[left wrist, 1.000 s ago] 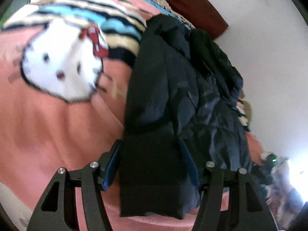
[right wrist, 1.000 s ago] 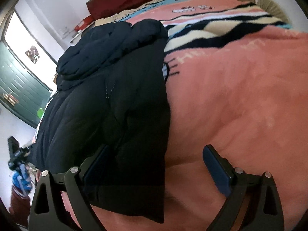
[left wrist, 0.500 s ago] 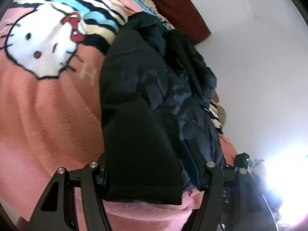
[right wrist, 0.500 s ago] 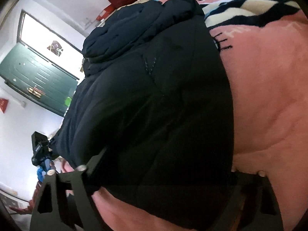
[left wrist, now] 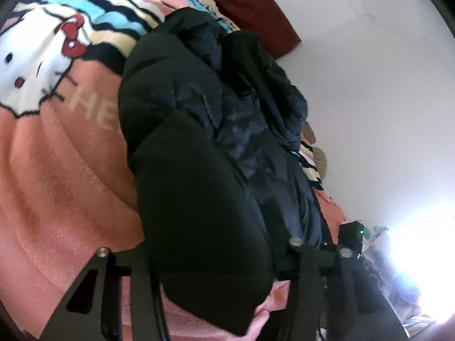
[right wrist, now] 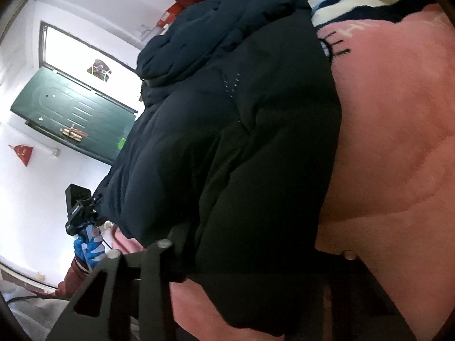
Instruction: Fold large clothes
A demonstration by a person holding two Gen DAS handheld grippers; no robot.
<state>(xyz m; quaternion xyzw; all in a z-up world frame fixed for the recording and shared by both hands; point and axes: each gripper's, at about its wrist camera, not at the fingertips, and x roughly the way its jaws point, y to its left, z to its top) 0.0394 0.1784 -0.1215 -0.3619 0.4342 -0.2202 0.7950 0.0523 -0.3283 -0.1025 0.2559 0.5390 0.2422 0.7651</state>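
Note:
A dark navy puffer jacket (left wrist: 199,130) lies lengthwise on the pink blanket, hood end far from me. Its near hem bulges up between the jaws of my left gripper (left wrist: 210,255), which are closing on it; the padded fabric buries the pads. In the right wrist view the same jacket (right wrist: 233,130) fills the gap of my right gripper (right wrist: 256,253), whose jaws are also closing with the hem pinched between them. The right finger is hidden under the fabric. A blue-gloved hand (right wrist: 89,248) holds the left gripper at the jacket's left edge.
The pink blanket (left wrist: 57,176) with a white cartoon cat and stripes covers the bed. A dark red cushion (left wrist: 250,8) sits at the head, against a white wall. A green door (right wrist: 74,119) and a bright window stand beyond the bed's left side.
Both grippers have pushed in over the jacket's near hem and narrowed on it. The fabric now bulges between the fingers and hides the blue pads. The right view has tilted down.

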